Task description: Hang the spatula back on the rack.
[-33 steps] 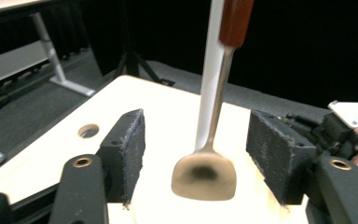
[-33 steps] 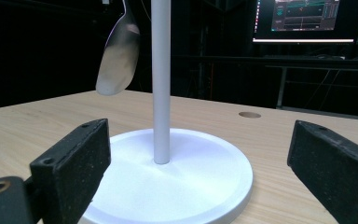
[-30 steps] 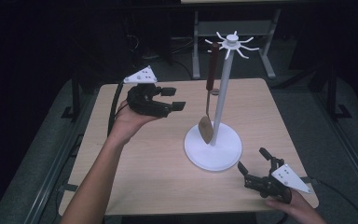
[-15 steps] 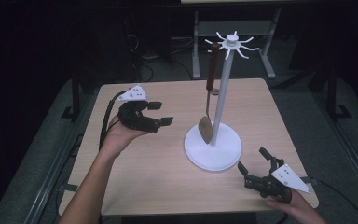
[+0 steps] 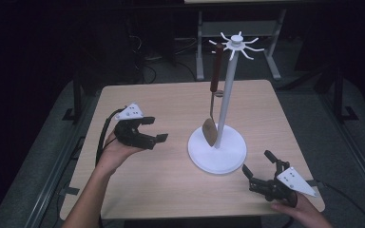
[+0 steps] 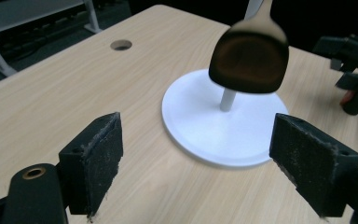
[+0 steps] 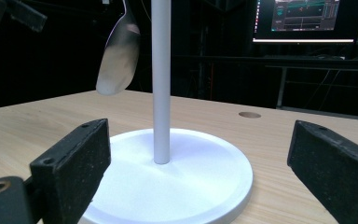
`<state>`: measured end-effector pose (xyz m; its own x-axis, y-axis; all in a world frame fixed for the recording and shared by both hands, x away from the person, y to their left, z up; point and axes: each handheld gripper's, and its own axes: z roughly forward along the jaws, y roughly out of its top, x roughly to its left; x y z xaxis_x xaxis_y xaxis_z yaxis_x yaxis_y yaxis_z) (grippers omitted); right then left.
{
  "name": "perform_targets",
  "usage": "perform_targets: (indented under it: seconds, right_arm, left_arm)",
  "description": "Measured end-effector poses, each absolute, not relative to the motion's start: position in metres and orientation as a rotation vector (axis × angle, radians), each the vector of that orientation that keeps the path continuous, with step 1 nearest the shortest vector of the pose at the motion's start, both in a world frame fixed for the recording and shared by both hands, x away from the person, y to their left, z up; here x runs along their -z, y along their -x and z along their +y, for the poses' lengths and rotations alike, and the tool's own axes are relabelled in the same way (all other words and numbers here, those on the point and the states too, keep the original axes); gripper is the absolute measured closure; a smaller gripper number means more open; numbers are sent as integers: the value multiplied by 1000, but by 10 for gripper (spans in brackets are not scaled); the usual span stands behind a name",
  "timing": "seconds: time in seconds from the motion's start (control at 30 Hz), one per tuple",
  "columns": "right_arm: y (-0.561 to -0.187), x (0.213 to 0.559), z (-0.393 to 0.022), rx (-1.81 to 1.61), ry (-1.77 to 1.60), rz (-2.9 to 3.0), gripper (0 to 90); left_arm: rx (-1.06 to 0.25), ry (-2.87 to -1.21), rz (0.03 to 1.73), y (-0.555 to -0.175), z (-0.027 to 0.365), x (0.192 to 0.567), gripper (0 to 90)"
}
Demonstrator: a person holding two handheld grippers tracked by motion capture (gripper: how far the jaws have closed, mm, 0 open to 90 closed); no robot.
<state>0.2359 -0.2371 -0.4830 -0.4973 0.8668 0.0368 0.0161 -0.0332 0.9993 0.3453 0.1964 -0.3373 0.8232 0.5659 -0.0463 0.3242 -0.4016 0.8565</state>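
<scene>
Nearest the camera in the high view, a person's right hand (image 5: 298, 209) holds the right gripper (image 5: 259, 165) at the front right corner of the wooden table (image 5: 157, 190), its jaws spread wide and gripping nothing, angled toward the stand. In the right gripper view the two black jaws frame the stand's round base (image 7: 200, 186) and white pole (image 7: 161, 79), with clear table between the pads and the base.

Farther in, on the left side of the table, the person's left hand (image 5: 116, 151) holds the left gripper (image 5: 156, 129) above the tabletop, a grey three-cornered plate (image 5: 129, 112) on top and a black cable (image 5: 102, 137) looping off it. Its jaws are also apart and empty, pointing toward the stand. In the left gripper view the pads stand well apart, with the white base (image 6: 223, 126) beyond them and the right gripper (image 6: 354, 60) visible at the far right.

At mid-table stands the white utensil stand (image 5: 224, 102), a disc base, an upright pole and a crown of radiating hooks (image 5: 236, 43). A spatula (image 5: 210, 128) with a dark red handle hangs from one hook, its brown blade suspended just above the base, close beside the pole. A small round hole (image 5: 218, 93) sits in the tabletop behind it.

Beyond the table, in the dark, are a metal frame (image 5: 240, 28) and, in the right gripper view, lit monitors (image 7: 303, 18).
</scene>
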Motion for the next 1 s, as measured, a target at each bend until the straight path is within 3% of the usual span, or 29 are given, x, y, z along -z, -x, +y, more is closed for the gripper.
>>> perform_targets:
  seconds: [1.0]
  right_arm:
    - [-236,483,-237,-1605,-953,1566,55]
  left_arm:
    - [-332,-2033,853,-308,251,421,135]
